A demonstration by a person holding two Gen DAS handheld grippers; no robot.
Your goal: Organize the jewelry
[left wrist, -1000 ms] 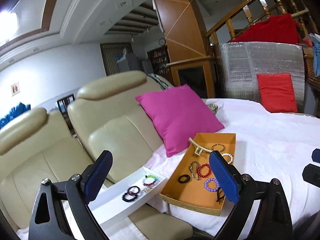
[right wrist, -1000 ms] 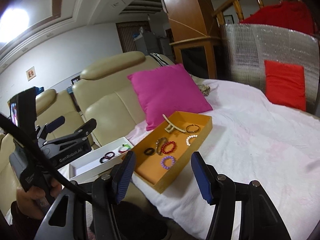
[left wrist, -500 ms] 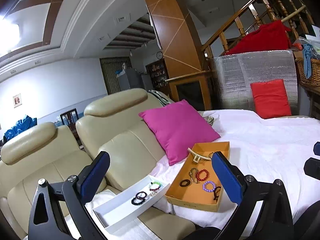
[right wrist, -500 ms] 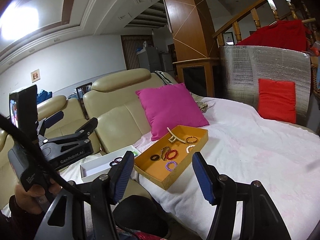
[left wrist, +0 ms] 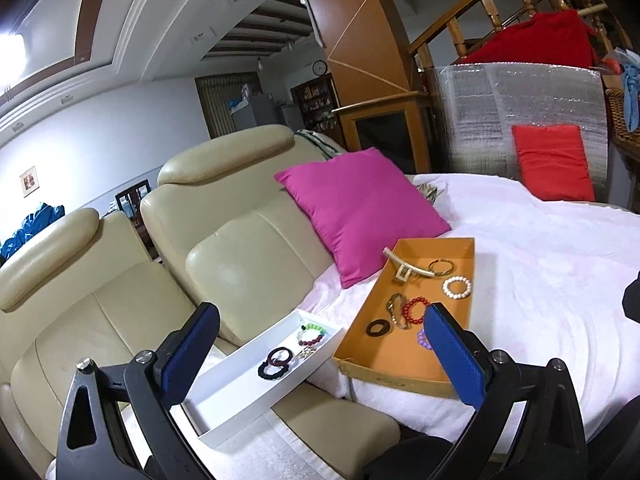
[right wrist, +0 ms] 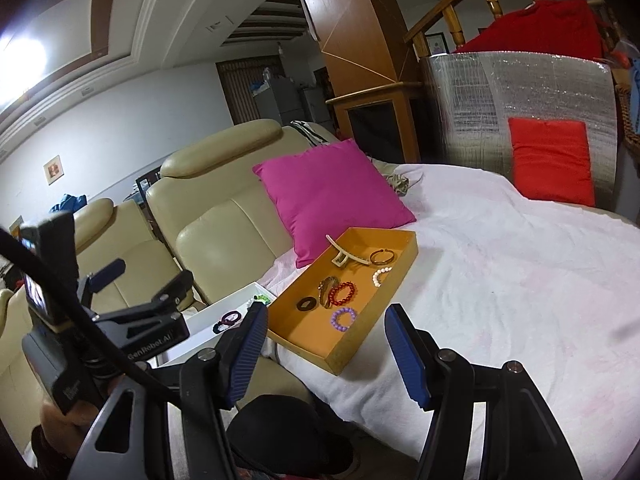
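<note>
An orange tray [left wrist: 460, 380] [right wrist: 400, 280] rests on the white-covered surface and holds several pieces: a beige hair claw [left wrist: 404, 270], a red bead bracelet [right wrist: 343, 293], a purple bracelet [right wrist: 343, 318], a white bead bracelet [left wrist: 457, 287] and a gold bangle [right wrist: 382, 256]. Left of it a white tray [left wrist: 236, 392] on the sofa seat holds dark hair ties [left wrist: 276, 362] and a green-and-red bracelet [left wrist: 312, 334]. My left gripper [left wrist: 320, 352] hangs open in front of both trays with nothing between its fingers. My right gripper [right wrist: 324, 348] is open and empty too, short of the orange tray.
A magenta cushion [left wrist: 360, 208] leans on the beige leather sofa [left wrist: 248, 256] behind the trays. A red cushion [right wrist: 550, 160] stands against a silver foil panel at the far right. In the right wrist view a hand [right wrist: 60, 420] holds the left gripper's handle.
Both views drew back from the trays half a second ago and have closed in again. Both grippers have stayed open and empty.
</note>
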